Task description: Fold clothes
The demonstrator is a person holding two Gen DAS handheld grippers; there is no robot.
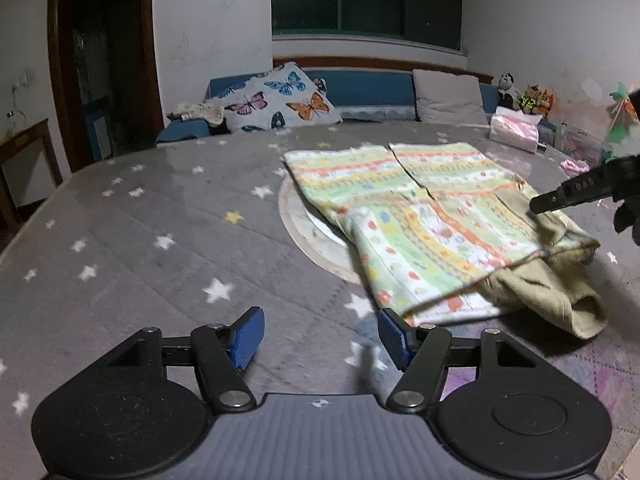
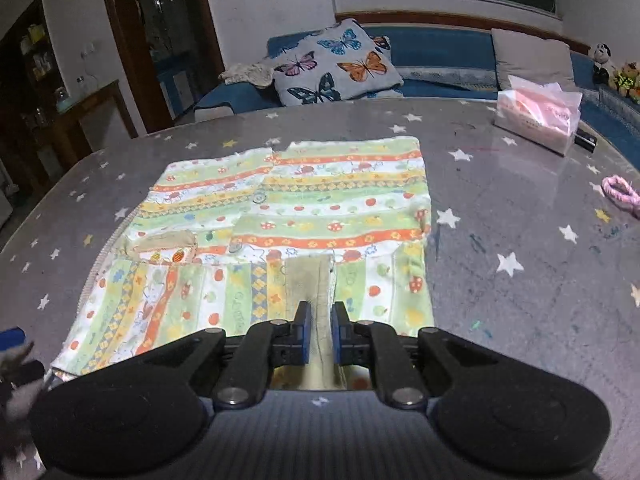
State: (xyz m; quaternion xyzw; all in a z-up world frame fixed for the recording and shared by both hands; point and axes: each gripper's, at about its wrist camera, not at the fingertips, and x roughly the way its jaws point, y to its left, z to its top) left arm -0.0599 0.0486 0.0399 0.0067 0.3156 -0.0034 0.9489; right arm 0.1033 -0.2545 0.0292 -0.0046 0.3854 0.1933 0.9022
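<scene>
A small striped garment [image 1: 432, 216] with green, orange and yellow bands lies on the grey star-patterned tablecloth [image 1: 152, 216]; it also shows in the right wrist view [image 2: 288, 224]. Its khaki cuffed sleeve [image 1: 560, 296] sticks out at the near right. My left gripper [image 1: 320, 336] is open and empty, its right pad just touching the garment's near corner. My right gripper [image 2: 320, 330] is nearly shut on the khaki collar strip [image 2: 310, 280] of the garment's near edge. The right gripper's finger [image 1: 576, 192] shows above the garment's right side in the left wrist view.
A pink tissue pack [image 2: 538, 114] stands at the table's far right, and a pink hair tie [image 2: 620, 192] lies nearer. A blue sofa [image 1: 360, 92] with a butterfly pillow [image 1: 280, 100] runs behind the table. A round white mat [image 1: 304, 220] lies under the garment.
</scene>
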